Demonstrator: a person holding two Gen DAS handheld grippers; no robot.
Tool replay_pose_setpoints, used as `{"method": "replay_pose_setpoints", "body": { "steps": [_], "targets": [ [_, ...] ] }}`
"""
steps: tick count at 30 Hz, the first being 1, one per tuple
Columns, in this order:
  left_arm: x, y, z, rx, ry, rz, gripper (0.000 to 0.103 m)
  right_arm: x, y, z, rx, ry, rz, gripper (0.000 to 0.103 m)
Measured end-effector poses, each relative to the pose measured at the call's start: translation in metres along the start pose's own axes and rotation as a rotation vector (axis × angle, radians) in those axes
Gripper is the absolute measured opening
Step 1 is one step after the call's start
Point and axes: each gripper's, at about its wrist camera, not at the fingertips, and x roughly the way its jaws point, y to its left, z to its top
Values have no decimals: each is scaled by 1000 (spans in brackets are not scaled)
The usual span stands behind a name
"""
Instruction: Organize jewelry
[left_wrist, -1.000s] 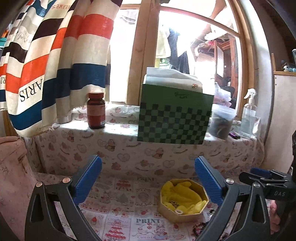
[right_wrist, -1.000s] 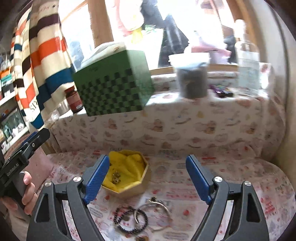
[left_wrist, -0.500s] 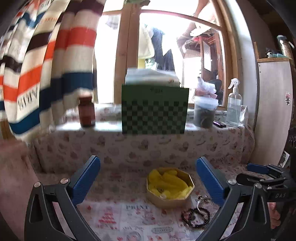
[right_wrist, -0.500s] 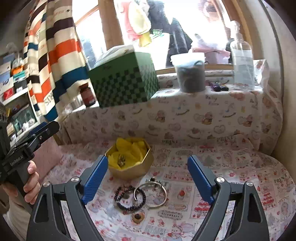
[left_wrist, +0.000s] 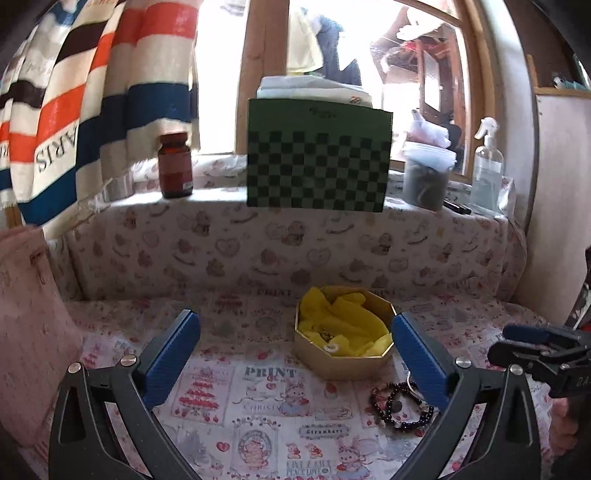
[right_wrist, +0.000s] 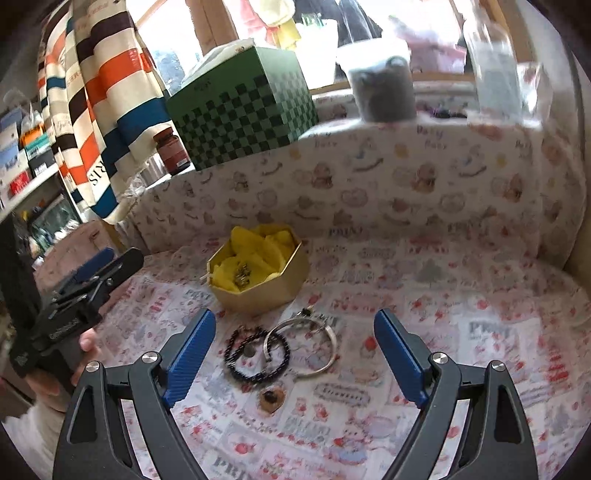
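A gold octagonal box (left_wrist: 345, 360) lined with yellow tissue sits on the printed cloth, with small metal trinkets (right_wrist: 242, 275) inside it. In front of the box (right_wrist: 258, 291) lie a dark beaded bracelet (right_wrist: 229, 356), a silver bangle (right_wrist: 332, 350) overlapping it, and a small brown piece (right_wrist: 271, 398). My right gripper (right_wrist: 294, 321) hovers open and empty above the bracelets. My left gripper (left_wrist: 293, 325) is open and empty too, just left of the box, with the beaded bracelet (left_wrist: 380, 411) by its right finger. Each gripper shows at the edge of the other's view, held by a hand.
A cloth-covered ledge behind carries a green checkered box (left_wrist: 317, 158), a brown bottle (left_wrist: 175, 166), a grey tub (left_wrist: 426, 177) and a spray bottle (left_wrist: 487, 166). A striped cloth (left_wrist: 92, 92) hangs at left. A pink bag (left_wrist: 26, 314) stands at the left edge.
Both grippers have sunk and tipped down toward the cloth. The box and bracelets now look nearer, and the bracelets have come into the left wrist view. The jaws stayed wide.
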Motion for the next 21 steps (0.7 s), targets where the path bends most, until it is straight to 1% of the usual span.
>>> {"method": "replay_pose_setpoints", "body": {
  "steps": [1,2,3,4,5,6,8,9,11,13,14,17,21],
  "targets": [
    [2,3,0,-14,3,1,103,3,-1,-1,6,18,19,89],
    [3,5,0,-22,4,6,103,5,0,-2,0,26,21,89],
    [6,7,-1,-24,7,23,103,8,3,-3,-19,35,12,89],
    [9,9,-1,-25,14,43,103,9,5,-4,-36,42,5,86],
    [13,11,-1,-32,24,57,103,12,10,-6,-65,60,2,80],
    [15,14,-1,-42,35,58,103,16,15,-9,-98,90,9,76],
    [18,19,-1,-69,56,51,103,22,25,-15,-158,147,19,65],
    [18,20,-1,-76,60,52,103,25,30,-18,-183,172,13,62],
    [16,20,-1,-70,46,66,103,30,37,-24,-219,219,16,51],
    [14,17,-2,-55,26,73,103,36,42,-30,-243,263,19,46],
    [12,16,-2,-48,14,71,103,40,44,-33,-262,277,-3,44],
    [7,13,-2,-36,-17,63,103,42,49,-39,-310,277,-51,44],
    [4,9,-1,-18,-29,62,103,45,52,-46,-336,295,-63,44]
  ]
}}
